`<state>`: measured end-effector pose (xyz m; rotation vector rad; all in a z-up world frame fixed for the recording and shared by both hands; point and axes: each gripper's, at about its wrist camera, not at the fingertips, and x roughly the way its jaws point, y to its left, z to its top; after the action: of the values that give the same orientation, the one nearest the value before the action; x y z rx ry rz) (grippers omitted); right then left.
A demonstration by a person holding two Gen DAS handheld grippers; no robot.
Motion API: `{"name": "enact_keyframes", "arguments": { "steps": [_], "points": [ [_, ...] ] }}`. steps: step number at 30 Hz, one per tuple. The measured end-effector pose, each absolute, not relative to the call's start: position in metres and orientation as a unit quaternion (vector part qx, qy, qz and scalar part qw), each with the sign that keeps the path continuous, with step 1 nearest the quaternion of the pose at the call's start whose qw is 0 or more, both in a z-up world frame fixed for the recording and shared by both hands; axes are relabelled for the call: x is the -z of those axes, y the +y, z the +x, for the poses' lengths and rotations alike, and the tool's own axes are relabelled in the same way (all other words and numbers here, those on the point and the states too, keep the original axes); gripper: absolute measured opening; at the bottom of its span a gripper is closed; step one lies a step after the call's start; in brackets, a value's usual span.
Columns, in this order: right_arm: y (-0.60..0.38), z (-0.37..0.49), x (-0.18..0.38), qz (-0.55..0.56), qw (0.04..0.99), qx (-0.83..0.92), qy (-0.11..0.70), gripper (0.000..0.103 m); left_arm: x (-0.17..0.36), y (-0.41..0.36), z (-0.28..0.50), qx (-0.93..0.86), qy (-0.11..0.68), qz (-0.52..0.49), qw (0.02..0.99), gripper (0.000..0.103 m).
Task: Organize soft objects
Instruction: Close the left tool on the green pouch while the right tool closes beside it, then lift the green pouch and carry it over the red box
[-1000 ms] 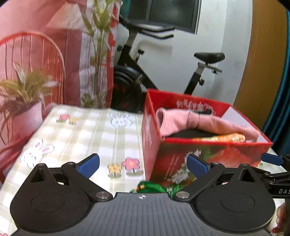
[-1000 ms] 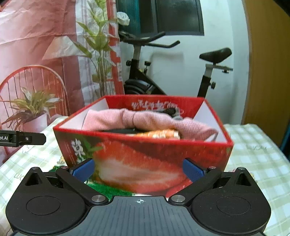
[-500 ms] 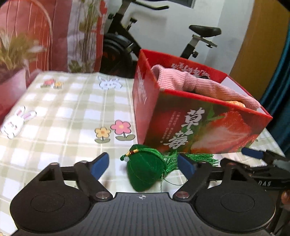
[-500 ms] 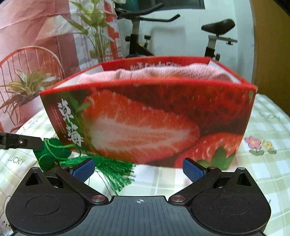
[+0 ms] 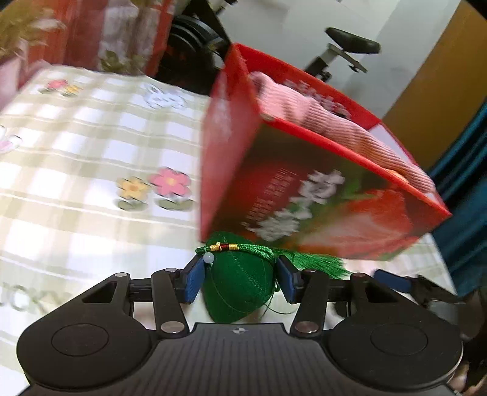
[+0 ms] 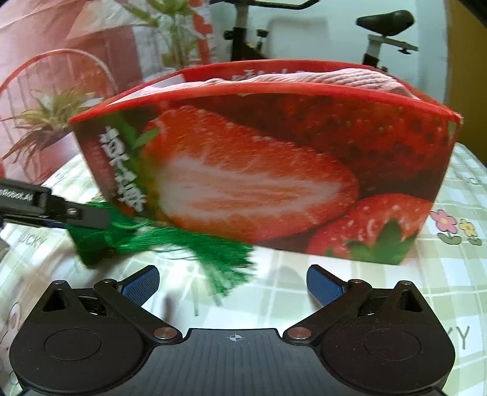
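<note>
Left wrist view: the left gripper (image 5: pixel 240 281) has its blue pads (image 5: pixel 192 281) on either side of a green pouch (image 5: pixel 240 283), and its jaws are closing. The left pad stands just beside the fabric with a sliver of gap; whether the right pad touches cannot be told. The pouch lies on the checked tablecloth (image 5: pixel 76 189), bound at its neck with a green cord, gold and red beads and a pale bead, its green tassel (image 5: pixel 316 263) trailing right. Just beyond stands the red strawberry box (image 5: pixel 304 195), blurred, with a pink knitted cloth (image 5: pixel 307 112) heaped inside, reaching above the rim.

Right wrist view: the right gripper (image 6: pixel 232 283) stands with jaws wide apart, nothing between them, over bare tablecloth in front of the box (image 6: pixel 258 170). The tassel (image 6: pixel 207 249) spreads just ahead of its left pad. Behind the box an exercise bike (image 6: pixel 380 27) and a potted plant (image 6: pixel 51 115) are visible.
</note>
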<state>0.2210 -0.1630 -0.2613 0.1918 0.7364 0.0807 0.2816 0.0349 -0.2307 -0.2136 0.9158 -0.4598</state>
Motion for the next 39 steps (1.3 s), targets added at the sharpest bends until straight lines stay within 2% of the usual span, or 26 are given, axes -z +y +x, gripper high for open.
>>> {"name": "enact_keyframes", "arguments": {
  "steps": [4,8,10,12,17,20,39],
  "points": [
    [-0.151,0.216,0.258,0.077,0.927,-0.078,0.359,0.102,0.233,0.011,0.278,0.244,0.445,-0.099,0.856,0.054],
    [-0.138,0.209,0.254,0.059,0.925,-0.115,0.358,0.097,0.237,-0.012,0.275,0.265,0.455,-0.096,0.845,0.054],
    [-0.135,0.208,0.253,0.060,0.923,-0.126,0.360,0.093,0.238,-0.022,0.271,0.275,0.459,-0.090,0.840,0.053],
    [-0.135,0.209,0.254,0.064,0.920,-0.132,0.364,0.083,0.237,-0.029,0.267,0.284,0.462,-0.087,0.836,0.053],
    [-0.139,0.205,0.253,0.080,0.915,-0.136,0.372,0.065,0.239,-0.038,0.252,0.289,0.466,-0.078,0.833,0.053],
    [-0.144,0.201,0.249,0.096,0.912,-0.147,0.370,0.058,0.235,-0.036,0.245,0.289,0.461,-0.083,0.835,0.053],
    [-0.149,0.204,0.144,0.053,0.953,-0.173,0.242,0.057,0.122,-0.031,0.230,0.285,0.329,-0.072,0.897,0.053]
  ]
}}
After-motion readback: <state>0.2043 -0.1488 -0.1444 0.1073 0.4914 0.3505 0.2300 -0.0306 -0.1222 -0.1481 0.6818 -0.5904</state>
